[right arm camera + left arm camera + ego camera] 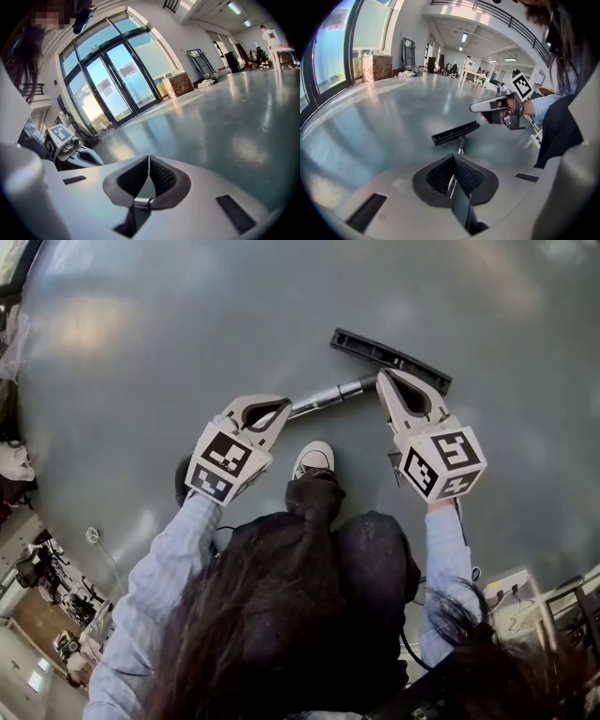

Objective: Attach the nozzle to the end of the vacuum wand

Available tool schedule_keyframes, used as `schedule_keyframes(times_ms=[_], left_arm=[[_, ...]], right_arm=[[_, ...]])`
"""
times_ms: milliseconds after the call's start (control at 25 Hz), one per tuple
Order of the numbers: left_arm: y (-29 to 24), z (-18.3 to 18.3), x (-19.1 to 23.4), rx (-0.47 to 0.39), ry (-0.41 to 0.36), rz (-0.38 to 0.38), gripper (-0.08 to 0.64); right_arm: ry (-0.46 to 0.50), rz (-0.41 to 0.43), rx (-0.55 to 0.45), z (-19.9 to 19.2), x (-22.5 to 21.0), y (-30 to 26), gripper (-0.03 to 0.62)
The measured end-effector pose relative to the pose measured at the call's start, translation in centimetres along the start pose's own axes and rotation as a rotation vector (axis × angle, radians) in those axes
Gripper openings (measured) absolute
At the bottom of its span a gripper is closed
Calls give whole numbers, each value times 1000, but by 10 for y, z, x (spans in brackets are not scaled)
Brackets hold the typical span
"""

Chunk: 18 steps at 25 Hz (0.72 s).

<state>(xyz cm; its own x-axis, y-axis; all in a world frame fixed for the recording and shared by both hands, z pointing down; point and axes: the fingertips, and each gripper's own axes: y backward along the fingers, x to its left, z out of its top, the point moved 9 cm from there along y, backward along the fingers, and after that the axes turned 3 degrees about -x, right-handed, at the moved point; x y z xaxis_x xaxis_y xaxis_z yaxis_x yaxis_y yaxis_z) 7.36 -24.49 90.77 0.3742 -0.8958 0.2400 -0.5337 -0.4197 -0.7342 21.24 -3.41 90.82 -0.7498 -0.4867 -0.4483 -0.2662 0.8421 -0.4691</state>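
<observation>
A black floor nozzle [389, 360] lies on the grey floor, and its neck meets the end of a silver vacuum wand [323, 397]. My left gripper [284, 410] is shut on the wand's shaft, which runs up between its pads [464, 176] toward the nozzle [455, 132]. My right gripper [383, 379] is shut, its tips hovering over the joint of wand and nozzle. In the left gripper view the right gripper [473, 108] hangs in the air above the nozzle and apart from it, holding nothing. A short piece of silver tube [142, 202] shows through the gap behind the right gripper's closed pads.
The person's white shoe [314, 460] stands just behind the wand. A power strip with cables [506, 589] lies at the lower right. Glass doors [112, 89] and cardboard boxes [377, 67] line the hall's edge, with desks far off.
</observation>
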Motion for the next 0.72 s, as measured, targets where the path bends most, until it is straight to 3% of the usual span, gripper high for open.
schedule_keyframes(times_ms=[200, 320, 480, 720], left_arm=[[33, 32, -17, -86, 144, 71, 5], [57, 57, -35, -94, 127, 64, 5], [104, 90, -62, -82, 83, 59, 5], [219, 151, -109, -121, 156, 113, 5]], right_arm=[[-135, -29, 44, 21, 30, 41, 14], [-217, -32, 50, 41, 54, 76, 14], [-215, -49, 111, 70, 85, 121, 14], [-287, -32, 98, 161, 145, 194, 15]])
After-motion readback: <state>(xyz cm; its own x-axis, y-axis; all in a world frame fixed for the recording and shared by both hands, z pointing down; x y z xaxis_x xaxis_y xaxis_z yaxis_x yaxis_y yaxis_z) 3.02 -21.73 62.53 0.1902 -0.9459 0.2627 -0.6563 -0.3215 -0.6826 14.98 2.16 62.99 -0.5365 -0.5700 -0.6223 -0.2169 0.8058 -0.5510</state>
